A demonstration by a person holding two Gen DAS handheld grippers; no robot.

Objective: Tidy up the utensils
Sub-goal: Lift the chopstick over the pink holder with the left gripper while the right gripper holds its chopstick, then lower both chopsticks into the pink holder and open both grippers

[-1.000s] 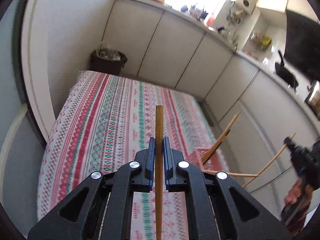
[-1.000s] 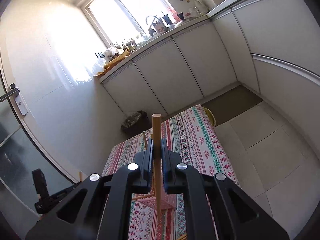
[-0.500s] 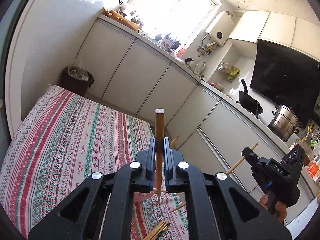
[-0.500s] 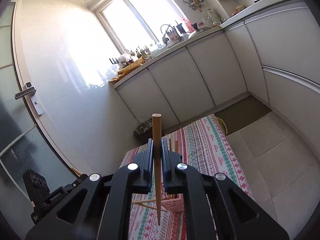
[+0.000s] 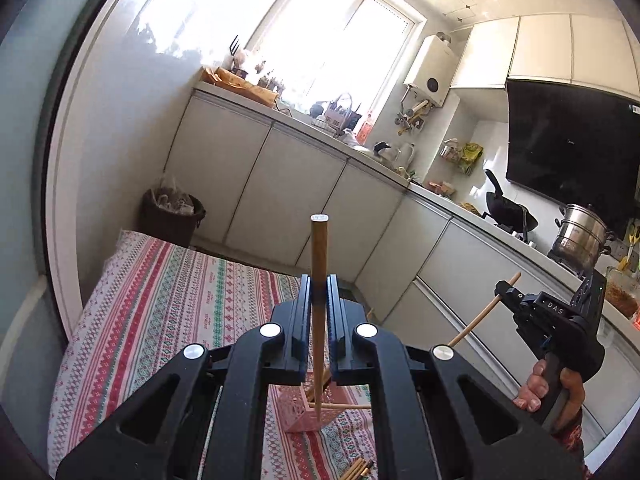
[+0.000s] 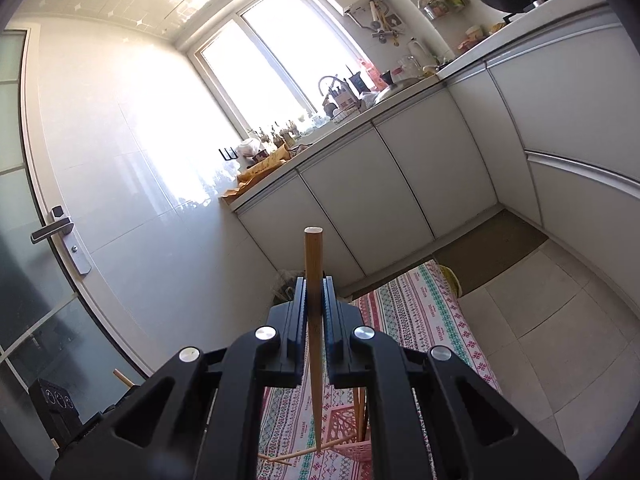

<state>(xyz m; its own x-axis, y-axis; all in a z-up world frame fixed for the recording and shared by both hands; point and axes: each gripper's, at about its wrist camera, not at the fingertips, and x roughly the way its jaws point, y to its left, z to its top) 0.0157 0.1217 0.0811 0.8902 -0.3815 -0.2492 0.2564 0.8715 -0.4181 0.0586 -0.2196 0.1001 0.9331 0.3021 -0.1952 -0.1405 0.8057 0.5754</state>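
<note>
Below, both grippers' fingers (image 5: 301,322) clamp chopsticks (image 5: 319,300), hiding part of the pink basket (image 5: 298,416).

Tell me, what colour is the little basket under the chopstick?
Pink. The basket sits on the striped cloth, seen best in the left wrist view.
</note>
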